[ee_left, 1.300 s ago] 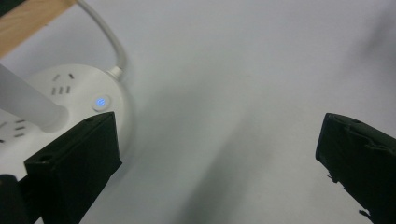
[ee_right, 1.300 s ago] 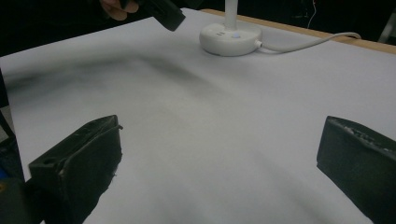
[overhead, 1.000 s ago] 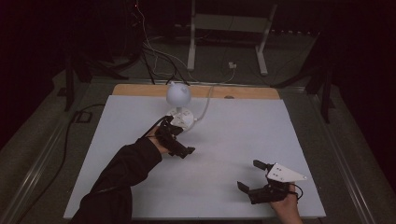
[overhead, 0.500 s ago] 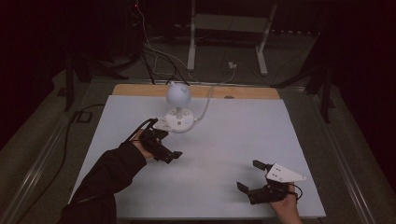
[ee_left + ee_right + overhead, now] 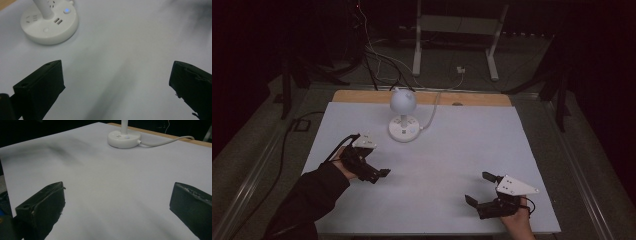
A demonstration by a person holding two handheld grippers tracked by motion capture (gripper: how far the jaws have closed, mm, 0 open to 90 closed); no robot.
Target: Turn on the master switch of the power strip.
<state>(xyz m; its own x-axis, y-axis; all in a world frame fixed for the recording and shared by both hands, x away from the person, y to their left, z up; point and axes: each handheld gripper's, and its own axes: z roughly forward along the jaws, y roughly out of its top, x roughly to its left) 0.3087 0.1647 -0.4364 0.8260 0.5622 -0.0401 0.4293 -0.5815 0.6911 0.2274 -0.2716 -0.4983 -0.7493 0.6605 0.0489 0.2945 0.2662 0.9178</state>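
Note:
A white desk lamp [image 5: 403, 101] with a globe head stands on a round base [image 5: 404, 130] at the back middle of the white table [image 5: 462, 145]. The base [image 5: 47, 27] carries sockets, USB ports and a small lit blue button. My left gripper [image 5: 379, 175] sits left of centre, in front of the lamp and apart from it. It is open [image 5: 117, 66], with nothing between its jaws. My right gripper [image 5: 478, 188] rests near the front right edge. It too is open [image 5: 119, 186] and empty, and the lamp base [image 5: 124, 138] is far ahead of it.
The lamp's white cable [image 5: 162, 142] runs off the back of the table over a wooden strip [image 5: 482, 98]. Dark floor, more cables and a white stand [image 5: 457, 30] lie beyond the table. The room is dim.
My left gripper has drawn back from the lamp base, toward the left and the near side of the table. The right gripper has stayed where it was.

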